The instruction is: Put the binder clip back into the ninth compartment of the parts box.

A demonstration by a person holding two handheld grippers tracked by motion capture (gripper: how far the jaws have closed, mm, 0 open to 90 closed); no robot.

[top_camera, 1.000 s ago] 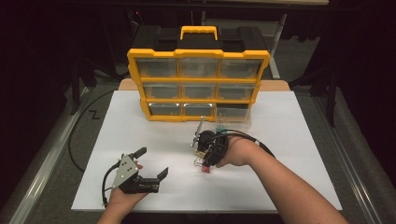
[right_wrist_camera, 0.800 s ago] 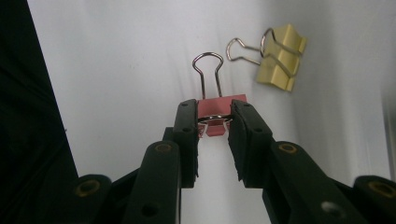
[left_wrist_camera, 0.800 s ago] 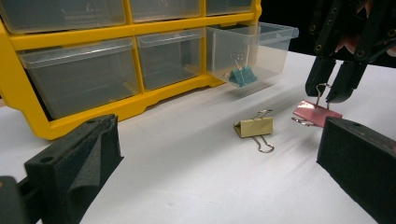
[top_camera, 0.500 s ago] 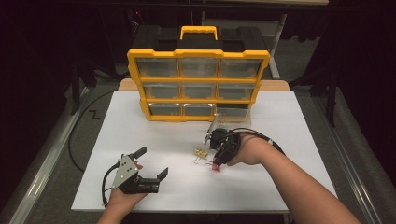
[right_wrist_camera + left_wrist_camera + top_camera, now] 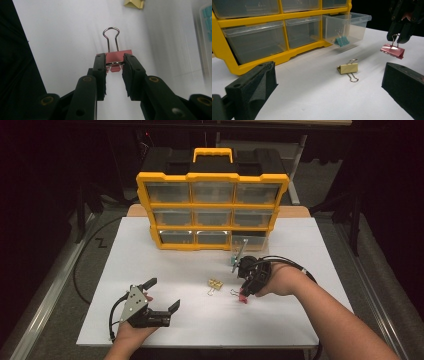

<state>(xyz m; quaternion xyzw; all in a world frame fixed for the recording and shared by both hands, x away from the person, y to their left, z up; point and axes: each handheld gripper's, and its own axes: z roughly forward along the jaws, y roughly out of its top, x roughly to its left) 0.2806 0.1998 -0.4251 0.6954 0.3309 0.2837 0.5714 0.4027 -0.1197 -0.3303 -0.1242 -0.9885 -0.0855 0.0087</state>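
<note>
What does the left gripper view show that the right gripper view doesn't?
Left gripper view alone: the yellow organizer, its pulled-out drawer with the teal clip whole, and the pink clip hanging above the table. Right gripper view alone: the right gripper shut on that clip's wire handle. Both: pink clip, yellow clip, white table.

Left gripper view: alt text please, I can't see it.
The right claw holds a pink binder clip by its wire handle above the white table. A yellow clip lies below; a teal clip sits in the pulled-out drawer.
</note>
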